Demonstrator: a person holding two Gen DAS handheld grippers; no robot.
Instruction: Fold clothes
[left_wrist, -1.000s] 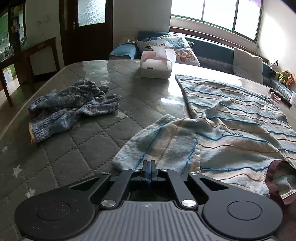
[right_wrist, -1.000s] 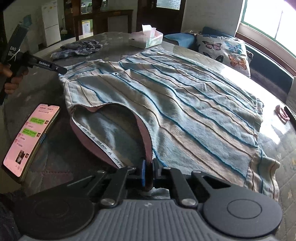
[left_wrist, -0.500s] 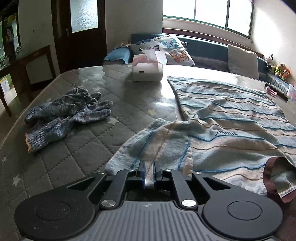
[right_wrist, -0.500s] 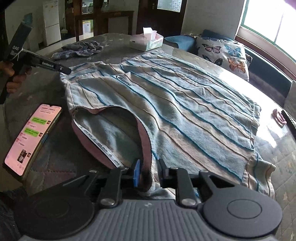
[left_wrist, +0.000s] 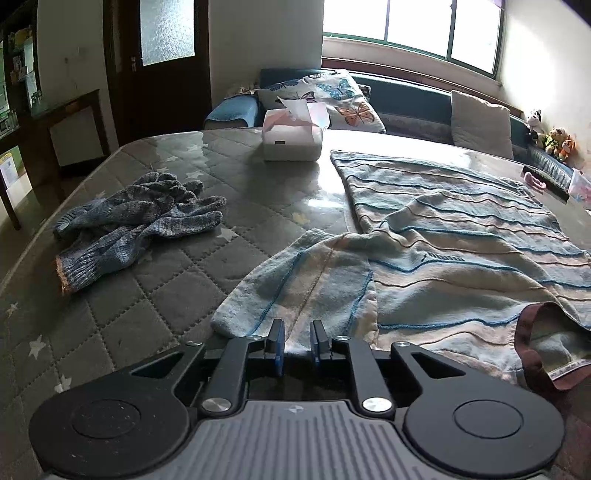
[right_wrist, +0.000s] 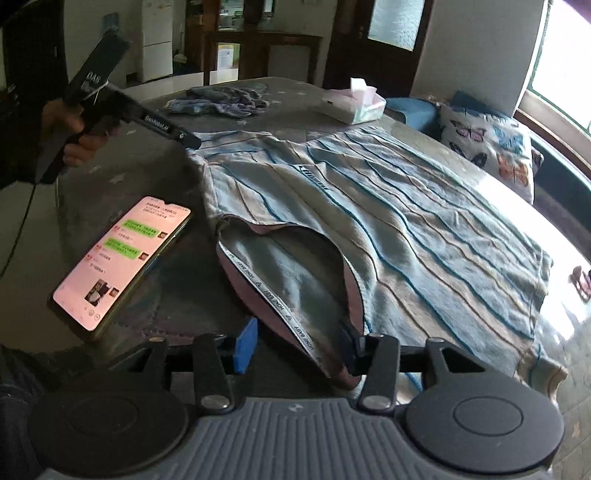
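Observation:
A blue-and-cream striped T-shirt (left_wrist: 461, 236) (right_wrist: 406, 221) lies flat on the quilted table cover. Its left sleeve (left_wrist: 306, 280) rests on the cover in front of my left gripper (left_wrist: 297, 341). That gripper's jaws are opening, with the sleeve's hem in the gap and the pads off it. The maroon collar (right_wrist: 280, 288) lies between the jaws of my right gripper (right_wrist: 297, 345). These jaws are also opening, and they stand wide without pressing on the collar. In the right wrist view, a hand (right_wrist: 74, 147) holds the left gripper (right_wrist: 192, 142) at the sleeve.
A lit phone (right_wrist: 122, 258) lies left of the collar. Grey knit gloves (left_wrist: 136, 218) lie at the table's left side and a tissue box (left_wrist: 291, 136) at its far edge. Behind stands a sofa with butterfly cushions (left_wrist: 343, 99). A pink item (left_wrist: 533, 179) lies far right.
Both grippers were shut on cloth, the left on the sleeve hem and the right on the collar. Both have opened and let go, and the shirt now rests on the table.

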